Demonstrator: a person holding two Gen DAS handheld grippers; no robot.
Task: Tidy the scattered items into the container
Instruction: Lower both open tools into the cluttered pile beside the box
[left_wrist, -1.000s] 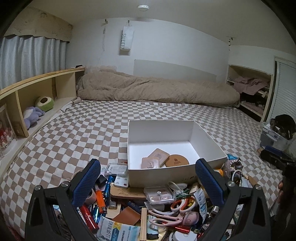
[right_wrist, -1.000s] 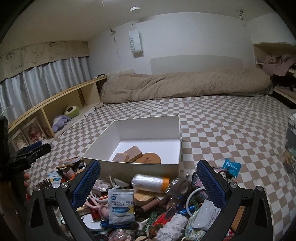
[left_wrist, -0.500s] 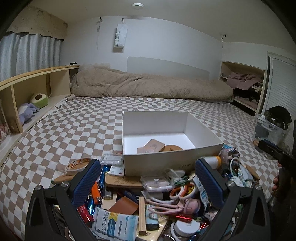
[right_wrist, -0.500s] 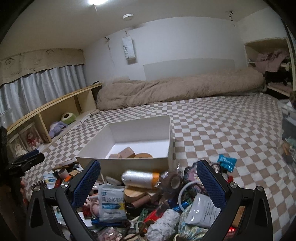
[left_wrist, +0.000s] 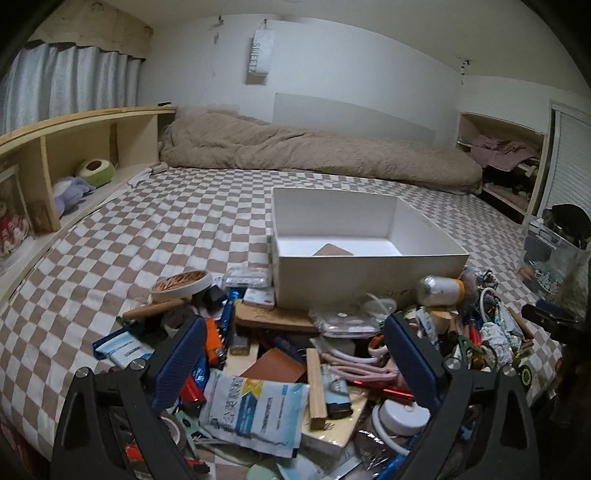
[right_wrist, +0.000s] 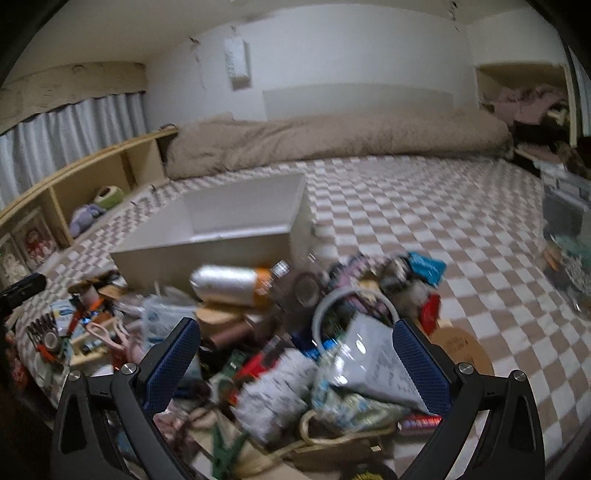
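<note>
While a heap of small household clutter (left_wrist: 295, 369) is spread across the near edge of a brown-and-white checked bedcover (left_wrist: 147, 229), the white box (left_wrist: 369, 280) meant to receive it is seen just beyond the pile, its near wall touching the far fringe of the items and only a corner of a brown object (left_wrist: 332, 251) visible inside. The left gripper (left_wrist: 295, 363) is held low over the near left part of the heap with its blue pads (left_wrist: 181, 363) wide apart and closing slightly; nothing is pressed between them, though a white-and-blue sachet (left_wrist: 255, 413), a brown card (left_wrist: 275, 367) and a wooden stick (left_wrist: 317, 387) are framed in the gap. A roll of tape (left_wrist: 183, 282) is seen at the far left of the pile and a silver-wrapped bottle with an orange end (left_wrist: 441, 291) at the right, near the box's near right corner. The right gripper (right_wrist: 295, 363) is shown over the right part of the heap in a motion-blurred view, its jaws likewise spread wide and empty, with a grey-white pouch (right_wrist: 373, 363) and crumpled packets (right_wrist: 277, 391) lying between them. The same bottle (right_wrist: 229, 284) is seen lying against the box's near wall (right_wrist: 199, 254), and a blue packet (right_wrist: 426, 267) is seen at the far right of the clutter. A rolled beige duvet (left_wrist: 314, 155) is laid along the far wall, and a wooden shelf (left_wrist: 74, 147) with soft toys runs along the left
</note>
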